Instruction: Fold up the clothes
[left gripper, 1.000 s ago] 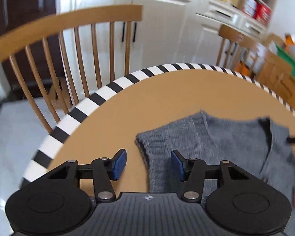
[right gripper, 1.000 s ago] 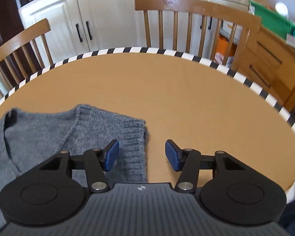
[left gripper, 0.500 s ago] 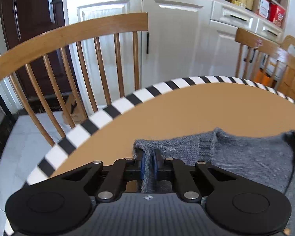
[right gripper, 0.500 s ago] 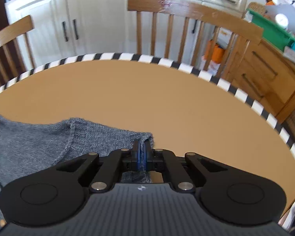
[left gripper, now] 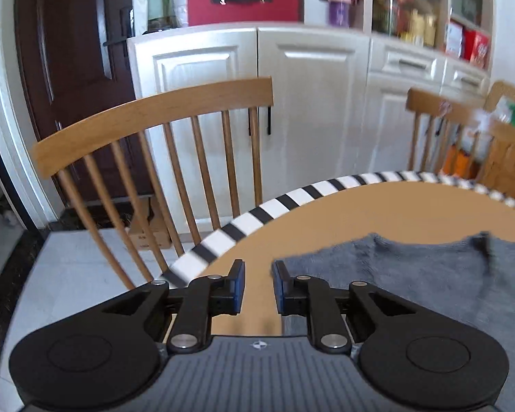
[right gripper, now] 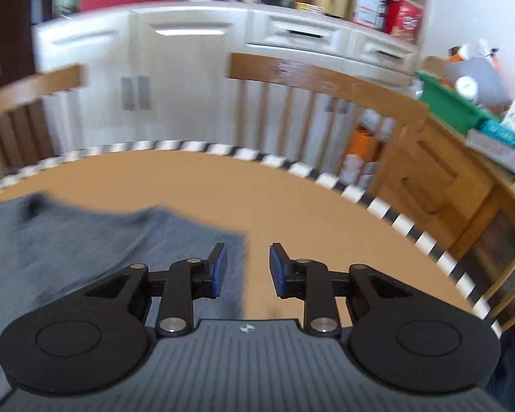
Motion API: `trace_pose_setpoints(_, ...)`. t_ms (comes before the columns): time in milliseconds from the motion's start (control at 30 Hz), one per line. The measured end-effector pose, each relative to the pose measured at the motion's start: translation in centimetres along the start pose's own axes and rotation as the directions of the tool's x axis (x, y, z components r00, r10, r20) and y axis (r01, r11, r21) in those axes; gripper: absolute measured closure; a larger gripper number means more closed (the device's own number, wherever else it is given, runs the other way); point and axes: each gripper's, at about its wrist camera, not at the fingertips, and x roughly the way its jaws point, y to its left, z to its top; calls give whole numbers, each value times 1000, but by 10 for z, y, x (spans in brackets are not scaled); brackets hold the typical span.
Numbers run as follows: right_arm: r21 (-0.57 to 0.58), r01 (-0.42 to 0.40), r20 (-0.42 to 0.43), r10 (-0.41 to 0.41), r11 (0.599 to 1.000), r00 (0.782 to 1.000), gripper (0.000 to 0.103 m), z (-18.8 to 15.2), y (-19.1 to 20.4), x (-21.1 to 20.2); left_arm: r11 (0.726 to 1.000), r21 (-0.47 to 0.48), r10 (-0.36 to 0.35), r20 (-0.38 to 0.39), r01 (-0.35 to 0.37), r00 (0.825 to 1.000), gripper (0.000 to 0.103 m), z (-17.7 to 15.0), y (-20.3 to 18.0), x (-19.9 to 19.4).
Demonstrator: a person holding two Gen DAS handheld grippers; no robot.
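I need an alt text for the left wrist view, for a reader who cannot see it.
The left gripper hangs over a round table with a black-and-white striped edge, its jaws opening and nothing between them. A grey knitted garment lies flat on the table just to the right of it. Behind stand a wooden chair and white cabinets.

A sweater (left gripper: pixel 412 274) lies on the table (left gripper: pixel 377 206), chairs (left gripper: pixel 154 120) behind it.
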Motion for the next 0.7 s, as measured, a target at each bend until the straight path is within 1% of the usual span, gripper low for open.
trace_pose_setpoints(100, -35, -82, -13, 81, 996, 997, 74, -44, 14, -48, 999, -6, -45, -10, 45, 999, 77, -27, 0, -56)
trace_pose_setpoints(167, -59, -122, -31, 120, 991, 992, 73, -79, 26, -78, 998, 5, -65, -32, 65, 997, 76, -47, -9, -91)
trace_pose_setpoints(267, -92, -153, -69, 147, 984, 987, 73, -124, 39, -113, 995, 39, -87, -69, 90, 994, 76, -85, -29, -144)
trace_pose_setpoints(367, -98, -169, -101, 160, 981, 982, 73, -152, 43, -136, 993, 51, -98, -116, 104, 988, 76, -123, -55, -185)
trace_pose_setpoints(467, -79, -174, -107, 165, 982, 980, 73, -168, 40, -150, 993, 31, -106, -158, 112, 982, 77, -156, -70, -205)
trace_pose_setpoints(567, -49, -169, -129, 161, 984, 978, 72, -176, 33, -153, 996, 24, -83, -212, 90, 974, 77, -179, -81, -204)
trace_pose_setpoints(600, -42, -164, -145, 156, 986, 977, 72, -179, 30, -151, 997, 11, -73, -243, 78, 967, 77, -185, -82, -200)
trace_pose_setpoints(633, -38, -157, -164, 148, 987, 975, 72, -180, 27, -147, 998, -15, -65, -290, 64, 955, 77, -190, -82, -195)
trace_pose_setpoints(667, -35, -150, -179, 141, 988, 974, 71, -182, 25, -144, 998, -42, -58, -318, 47, 946, 80, -194, -81, -192)
trace_pose_setpoints(700, -34, -142, -190, 133, 989, 973, 72, -183, 23, -142, 997, -72, -50, -325, 28, 944, 81, -197, -79, -192)
